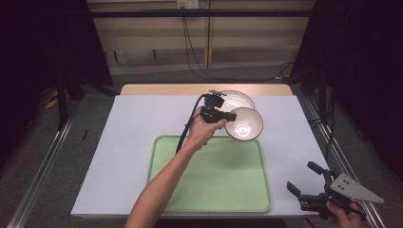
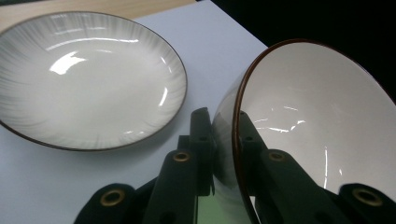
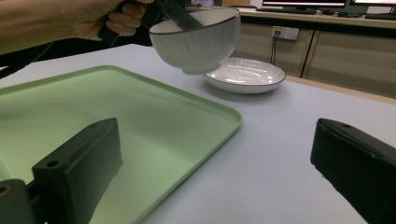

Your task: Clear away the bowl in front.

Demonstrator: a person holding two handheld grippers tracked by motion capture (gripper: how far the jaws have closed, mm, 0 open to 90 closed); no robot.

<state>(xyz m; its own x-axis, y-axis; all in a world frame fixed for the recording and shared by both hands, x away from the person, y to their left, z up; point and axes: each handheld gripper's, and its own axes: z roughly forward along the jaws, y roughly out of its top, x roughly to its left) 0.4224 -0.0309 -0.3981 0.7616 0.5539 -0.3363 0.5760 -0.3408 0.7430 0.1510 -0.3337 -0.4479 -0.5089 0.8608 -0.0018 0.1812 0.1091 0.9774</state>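
The left gripper [image 1: 227,117] has its jaws clamped on the rim of a white bowl [image 1: 244,124], held tilted in the air above the far edge of the green tray [image 1: 209,190], just in front of a shallow plate [image 1: 236,100] on the desk [image 1: 133,123]. The right gripper [image 1: 304,183] hangs at the desk's near right corner, jaws wide apart with nothing between them.

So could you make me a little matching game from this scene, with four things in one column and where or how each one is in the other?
Things:
1. bowl
2. plate
3. tray
4. right gripper

States:
A. lies flat on the table, green, with nothing on it
B. jaws wide apart, holding nothing
C. lifted off the table, rim pinched by the left gripper
D. rests on the table beyond the tray

Pairs: 1-C, 2-D, 3-A, 4-B
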